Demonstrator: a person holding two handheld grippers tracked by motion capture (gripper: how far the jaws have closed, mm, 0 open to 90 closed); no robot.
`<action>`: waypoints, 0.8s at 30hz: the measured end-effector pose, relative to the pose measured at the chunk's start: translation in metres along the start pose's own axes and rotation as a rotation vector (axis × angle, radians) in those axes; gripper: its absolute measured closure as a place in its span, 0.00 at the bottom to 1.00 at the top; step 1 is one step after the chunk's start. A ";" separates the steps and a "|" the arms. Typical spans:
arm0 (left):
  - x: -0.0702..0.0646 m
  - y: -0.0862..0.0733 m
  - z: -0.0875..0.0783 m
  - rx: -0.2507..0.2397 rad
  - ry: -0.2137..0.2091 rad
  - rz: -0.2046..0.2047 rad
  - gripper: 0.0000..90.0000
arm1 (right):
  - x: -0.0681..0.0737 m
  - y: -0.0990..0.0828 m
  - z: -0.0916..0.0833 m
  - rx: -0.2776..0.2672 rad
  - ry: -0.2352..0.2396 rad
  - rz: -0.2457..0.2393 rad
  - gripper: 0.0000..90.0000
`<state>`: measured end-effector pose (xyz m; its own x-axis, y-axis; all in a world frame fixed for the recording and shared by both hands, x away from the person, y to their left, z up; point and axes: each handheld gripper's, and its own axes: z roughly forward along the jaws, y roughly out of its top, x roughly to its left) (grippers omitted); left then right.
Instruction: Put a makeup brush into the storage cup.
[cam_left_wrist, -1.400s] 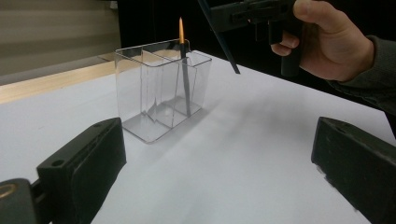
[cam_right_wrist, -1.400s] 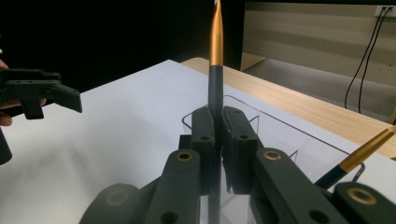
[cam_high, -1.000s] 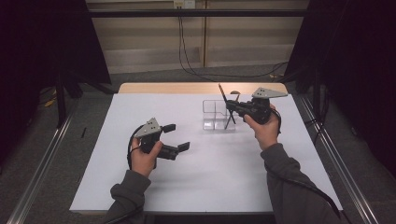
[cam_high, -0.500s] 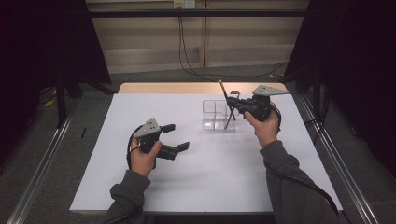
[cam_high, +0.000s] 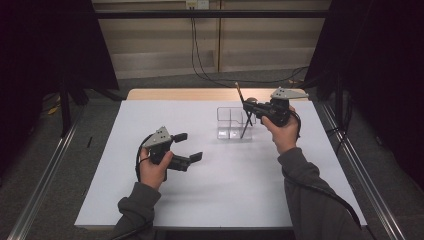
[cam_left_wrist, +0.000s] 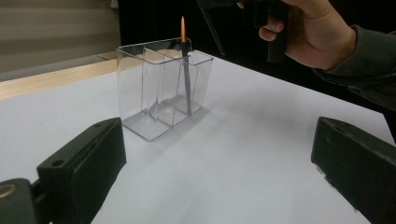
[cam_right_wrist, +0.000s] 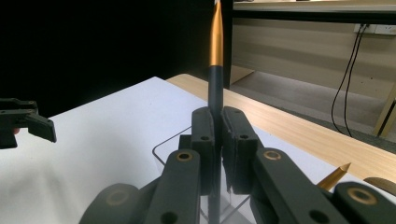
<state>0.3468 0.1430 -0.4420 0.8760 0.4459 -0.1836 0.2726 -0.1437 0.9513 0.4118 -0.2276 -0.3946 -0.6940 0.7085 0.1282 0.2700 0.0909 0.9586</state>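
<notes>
Jaws of the right gripper (cam_right_wrist: 215, 154) clamp a dark pen (cam_right_wrist: 215, 100) with a gold tip, upright, its lower end down inside the clear box (cam_high: 231, 124) at the far side of the white table (cam_high: 220, 195); the left gripper (cam_high: 189, 146) hovers near the table's middle, jaws spread wide, nothing between them.

White table sheet (cam_high: 240, 190), wood edge (cam_high: 180, 94), wall cables (cam_high: 200, 55) behind.

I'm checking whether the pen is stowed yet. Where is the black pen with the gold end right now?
The pen stands tilted in the clear organizer at the table's far middle in the high view, clamped by the right gripper.
</notes>
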 end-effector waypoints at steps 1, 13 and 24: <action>0.001 0.000 0.000 0.005 -0.002 0.006 0.03 | -0.001 0.000 0.000 -0.002 -0.001 0.002 0.93; 0.001 0.000 -0.002 0.001 0.002 0.000 0.03 | -0.005 0.002 0.007 -0.004 -0.006 0.000 0.93; 0.001 -0.001 -0.002 0.000 0.006 -0.006 0.03 | -0.009 0.005 0.011 -0.013 -0.009 -0.003 0.93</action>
<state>0.3466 0.1452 -0.4428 0.8718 0.4525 -0.1875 0.2777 -0.1414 0.9502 0.4273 -0.2258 -0.3937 -0.6888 0.7145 0.1230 0.2592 0.0843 0.9621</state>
